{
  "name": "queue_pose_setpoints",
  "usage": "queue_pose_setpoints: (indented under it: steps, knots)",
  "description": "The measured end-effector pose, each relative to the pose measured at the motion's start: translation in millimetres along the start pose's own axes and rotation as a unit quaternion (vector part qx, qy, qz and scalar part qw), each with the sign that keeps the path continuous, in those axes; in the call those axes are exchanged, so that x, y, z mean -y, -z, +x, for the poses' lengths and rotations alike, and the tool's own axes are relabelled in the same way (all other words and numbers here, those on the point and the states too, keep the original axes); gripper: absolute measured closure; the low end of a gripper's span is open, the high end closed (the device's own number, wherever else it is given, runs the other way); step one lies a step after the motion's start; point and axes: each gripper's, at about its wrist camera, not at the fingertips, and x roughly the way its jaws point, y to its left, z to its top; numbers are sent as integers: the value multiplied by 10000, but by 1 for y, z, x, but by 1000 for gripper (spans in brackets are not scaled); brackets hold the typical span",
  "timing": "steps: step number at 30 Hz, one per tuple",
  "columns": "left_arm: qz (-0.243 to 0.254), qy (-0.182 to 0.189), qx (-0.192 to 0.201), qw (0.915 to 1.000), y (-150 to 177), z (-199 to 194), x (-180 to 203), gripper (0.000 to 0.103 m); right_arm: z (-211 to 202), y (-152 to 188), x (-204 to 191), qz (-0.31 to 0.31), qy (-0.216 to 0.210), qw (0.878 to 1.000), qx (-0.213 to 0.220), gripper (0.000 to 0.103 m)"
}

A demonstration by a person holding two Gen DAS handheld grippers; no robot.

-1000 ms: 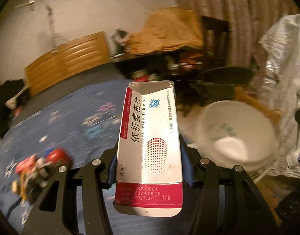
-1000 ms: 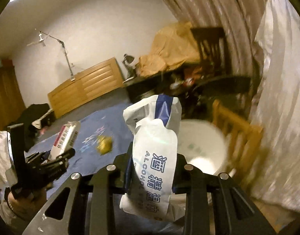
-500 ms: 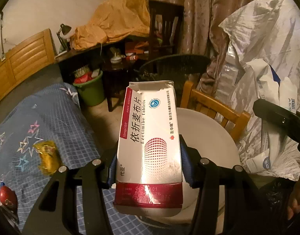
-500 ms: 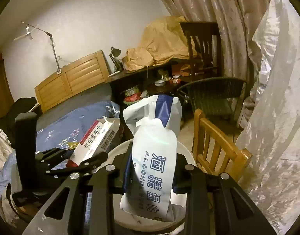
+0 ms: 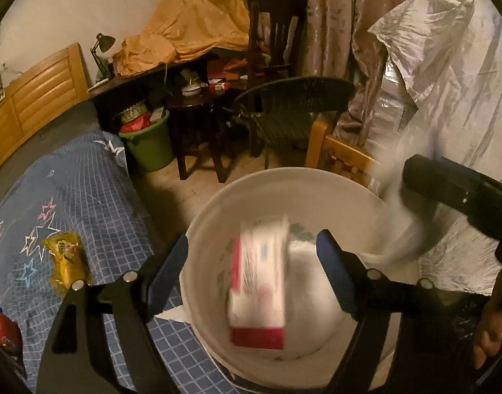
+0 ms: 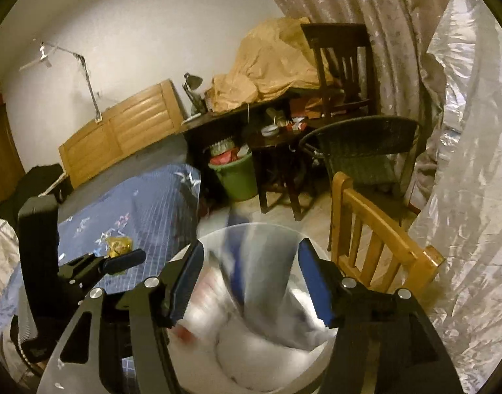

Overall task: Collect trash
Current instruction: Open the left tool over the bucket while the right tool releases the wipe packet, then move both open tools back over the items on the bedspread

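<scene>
The left gripper (image 5: 252, 256) has just been opening its jaws, and they stand spread; the flat cardboard box (image 5: 258, 282), white with a red band, is blurred and loose between them inside the round white bucket (image 5: 218, 203). The right gripper (image 6: 251, 282) has also just been opening; its jaws stand apart around a soft, crinkled white-and-blue pouch (image 6: 251, 282), probably free of the ribbed pads.

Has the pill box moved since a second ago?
Yes. The pill box has left the left hand-held gripper, whose jaws have just opened, and is dropping, blurred, into the white bucket below.
</scene>
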Motion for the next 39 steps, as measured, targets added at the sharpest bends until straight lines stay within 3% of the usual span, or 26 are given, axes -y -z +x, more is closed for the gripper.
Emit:
queue_pose_setpoints:
  steps: [13,19,24,26,29,33,39]
  knots:
    - [2,-138,145,9998,1,-14,-4,26,-20,7,-4,37,96,9996,271,42]
    - [-315,-640,573,9958,12,-43,-26,26,-50,16,-28,-162,224,9956,895,42]
    - [-562,-1616,1096,9791,47,-86,-64,22,-82,40,-67,-461,324,9815,1828,38]
    - [-690,-1950,1210,9709,58,-102,-80,19,-92,52,-86,-634,335,9728,2202,28]
    - [-985,-2375,1318,9574,75,-128,-109,19,-101,73,-120,-930,287,9602,2618,23]
    - [-1273,-2739,1481,9417,101,-168,-143,18,-100,94,-163,-1336,100,9541,2679,18]
    - [-1695,-3156,1569,9203,142,-227,-197,16,-84,115,-228,-1614,-538,9593,2256,17]
